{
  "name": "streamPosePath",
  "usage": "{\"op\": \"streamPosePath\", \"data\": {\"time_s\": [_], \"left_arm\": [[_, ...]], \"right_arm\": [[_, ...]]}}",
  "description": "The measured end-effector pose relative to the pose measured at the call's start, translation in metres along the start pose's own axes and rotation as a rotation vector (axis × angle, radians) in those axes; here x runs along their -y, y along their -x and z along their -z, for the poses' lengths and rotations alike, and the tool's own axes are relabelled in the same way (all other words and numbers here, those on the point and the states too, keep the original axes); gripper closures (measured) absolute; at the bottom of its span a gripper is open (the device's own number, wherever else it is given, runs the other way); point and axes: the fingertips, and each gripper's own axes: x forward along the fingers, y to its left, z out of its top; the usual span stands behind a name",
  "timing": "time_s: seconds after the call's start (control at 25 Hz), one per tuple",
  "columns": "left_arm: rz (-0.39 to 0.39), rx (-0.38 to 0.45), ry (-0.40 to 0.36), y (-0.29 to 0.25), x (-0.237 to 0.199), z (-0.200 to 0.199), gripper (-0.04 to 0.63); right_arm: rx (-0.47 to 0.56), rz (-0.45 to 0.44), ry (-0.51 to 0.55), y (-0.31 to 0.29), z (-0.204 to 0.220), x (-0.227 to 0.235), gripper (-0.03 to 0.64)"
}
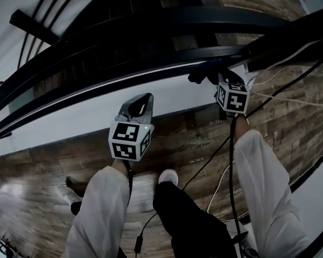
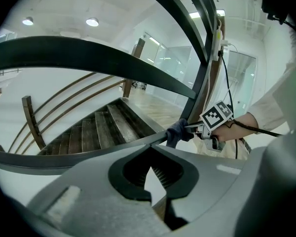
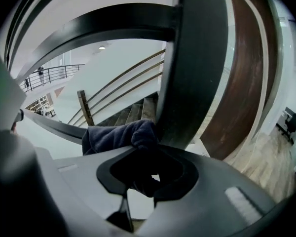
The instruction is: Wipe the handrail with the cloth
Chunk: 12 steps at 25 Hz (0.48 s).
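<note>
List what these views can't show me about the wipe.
- Head view: where the cloth meets the handrail; dark on dark, too small.
- Right gripper view: handrail surface under the cloth, covered by its bunched folds.
- All views: dust or smears on the handrail; too dim.
- Head view: both handrail ends, cut off by the frame.

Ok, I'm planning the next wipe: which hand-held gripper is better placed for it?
Right. The right hand-held gripper is shut on the cloth at the handrail; the left hand-held gripper holds nothing.
</note>
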Motion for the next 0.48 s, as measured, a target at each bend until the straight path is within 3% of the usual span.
{"op": "streamPosePath", "data": {"time_s": [0.16,0.36,0.48], "left_arm": [[-0.001,-0.009,-0.001,0.0,0.001,0.002,0.595],[0.005,0.007,-0.014,0.007,0.004,-0.007,0.595],[0.001,0.008,-0.008,0.02,0.002,-0.011,0.595]], "right_arm": [[-0.012,0.007,0.03,0.0,0.001,0.006,0.532],[-0.014,0.023,-0.072,0.006,-0.003,0.003,0.535],[-0.008,0.002,-0.078,0.021,-0.012,-0.016,0.535]]}}
